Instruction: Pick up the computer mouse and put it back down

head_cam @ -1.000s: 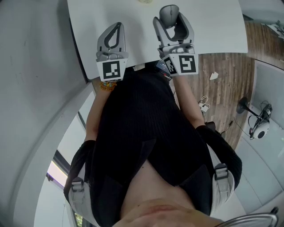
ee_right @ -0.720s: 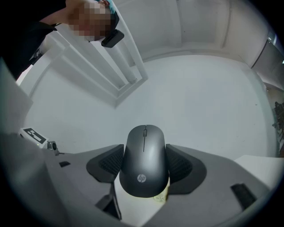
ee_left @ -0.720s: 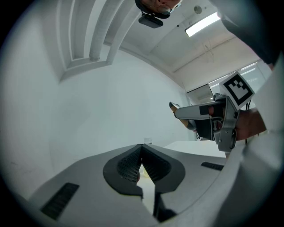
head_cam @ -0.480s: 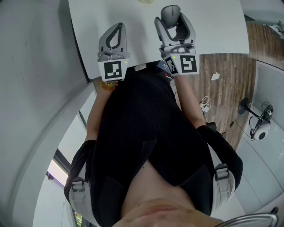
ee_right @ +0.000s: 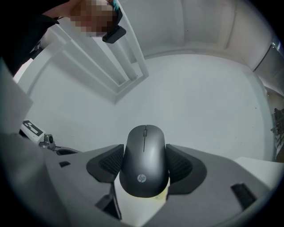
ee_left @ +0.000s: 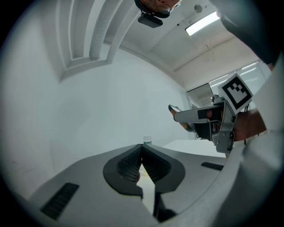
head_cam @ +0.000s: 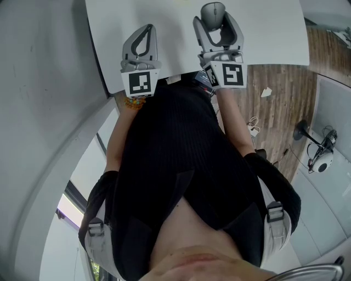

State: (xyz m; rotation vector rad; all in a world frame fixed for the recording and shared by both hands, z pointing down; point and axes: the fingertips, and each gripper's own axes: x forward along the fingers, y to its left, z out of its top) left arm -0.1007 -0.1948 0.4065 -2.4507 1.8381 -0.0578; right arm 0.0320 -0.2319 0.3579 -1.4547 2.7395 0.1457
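Observation:
A dark grey computer mouse with a scroll wheel sits clamped between the ribbed pads of my right gripper. That gripper is tilted upward, so wall and ceiling lie behind the mouse. In the head view the mouse shows at the tips of the right gripper, above the white table. My left gripper hovers beside it at the table's near edge. Its jaws are shut with nothing between them. The right gripper also appears at the right of the left gripper view.
A small bottle stands on the table beyond the left jaws. Grey wall runs along the table's left side. To the right is wooden floor with a cable and a stand with a headset.
Both grippers have drifted slightly farther out over the table. The mouse has stayed clamped in the right gripper; the left stays shut and empty.

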